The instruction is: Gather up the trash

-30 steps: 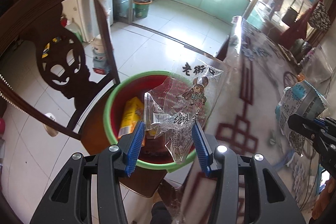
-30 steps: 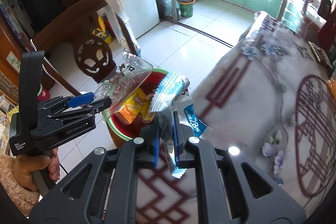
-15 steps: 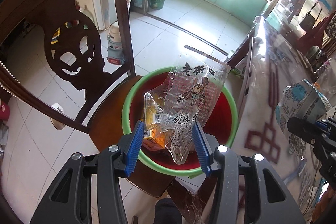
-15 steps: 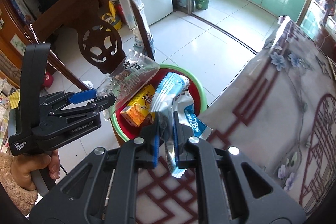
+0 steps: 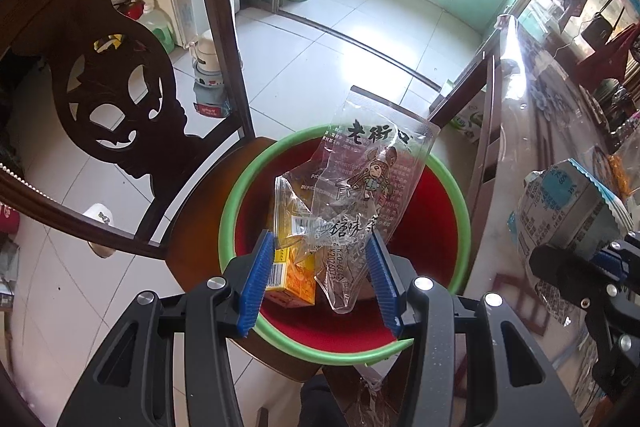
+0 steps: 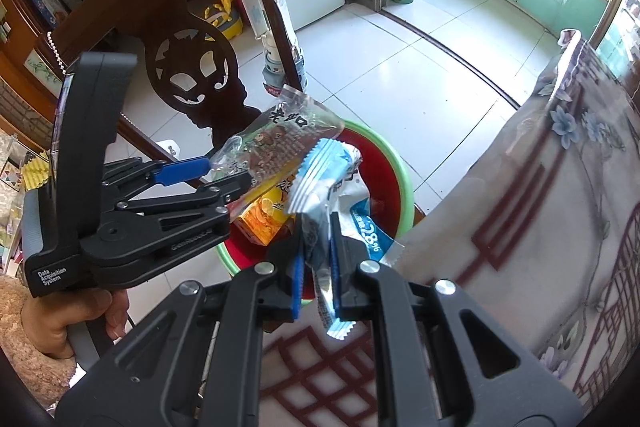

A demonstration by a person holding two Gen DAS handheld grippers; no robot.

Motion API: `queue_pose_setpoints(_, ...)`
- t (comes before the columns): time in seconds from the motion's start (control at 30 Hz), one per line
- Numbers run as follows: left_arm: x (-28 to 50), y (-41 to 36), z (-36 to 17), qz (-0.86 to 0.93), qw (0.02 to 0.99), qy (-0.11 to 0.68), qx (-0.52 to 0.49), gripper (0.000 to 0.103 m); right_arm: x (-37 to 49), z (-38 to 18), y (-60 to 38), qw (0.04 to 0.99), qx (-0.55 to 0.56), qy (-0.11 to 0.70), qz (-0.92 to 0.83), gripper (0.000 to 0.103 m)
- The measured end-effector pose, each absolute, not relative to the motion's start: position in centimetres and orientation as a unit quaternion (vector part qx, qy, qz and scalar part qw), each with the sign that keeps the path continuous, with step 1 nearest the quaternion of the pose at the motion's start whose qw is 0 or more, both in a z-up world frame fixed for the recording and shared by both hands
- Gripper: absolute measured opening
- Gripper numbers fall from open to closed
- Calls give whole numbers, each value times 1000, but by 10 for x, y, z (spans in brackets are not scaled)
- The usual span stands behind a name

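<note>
The clear printed wrapper (image 5: 360, 195) hangs pinched in the left tongs (image 5: 320, 275), long axis pointing away, directly above the red basin (image 5: 344, 353). The right tongs (image 6: 316, 267), beside the basin's rim over the desk (image 6: 560, 227), pinch a blue-white wrapper (image 6: 320, 179). An orange carton (image 5: 294, 277) lies inside.
</note>
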State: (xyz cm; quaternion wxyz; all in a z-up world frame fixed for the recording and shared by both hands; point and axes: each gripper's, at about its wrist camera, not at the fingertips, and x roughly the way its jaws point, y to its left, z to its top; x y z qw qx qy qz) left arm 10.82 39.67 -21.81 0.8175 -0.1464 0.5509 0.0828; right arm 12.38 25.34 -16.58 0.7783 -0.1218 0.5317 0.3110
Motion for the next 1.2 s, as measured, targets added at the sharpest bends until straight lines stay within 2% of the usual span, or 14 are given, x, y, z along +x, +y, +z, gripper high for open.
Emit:
queue_pose_setpoints(0.27,114,398,-230,85,807,566,-145,45,130,-174,260,769,-118,543,318,11)
queue_pose_setpoints(0.33,115,400,-232,88,804,569,-148,48,131,-174,259,768,-118,543,319,12)
queue_pose_setpoints(0.4,116,402,-233,89,803,569,-153,49,131,-173,258,768,-117,542,321,17)
queue_pose_setpoints(0.43,117,403,-235,88,801,571,-157,53,131,-173,258,768,-116,541,323,26)
queue_pose_setpoints(0.47,118,403,-236,86,799,573,-160,57,131,-173,258,768,-117,540,324,50)
queue_pose_setpoints(0.5,118,403,-236,88,797,575,-162,66,130,-172,258,769,-117,539,322,63)
queue_pose_setpoints(0.53,117,404,-236,90,798,573,-163,68,128,-170,257,774,-116,534,320,74)
queue_pose_setpoints(0.63,113,405,-235,98,799,569,-169,71,124,-161,255,782,-116,519,326,74)
queue_pose_setpoints(1.03,99,387,-224,104,803,562,-169,73,111,-152,221,793,-92,516,311,75)
queue_pose_setpoints(1.2,87,362,-203,99,819,541,-165,73,101,-135,187,813,-66,498,294,84)
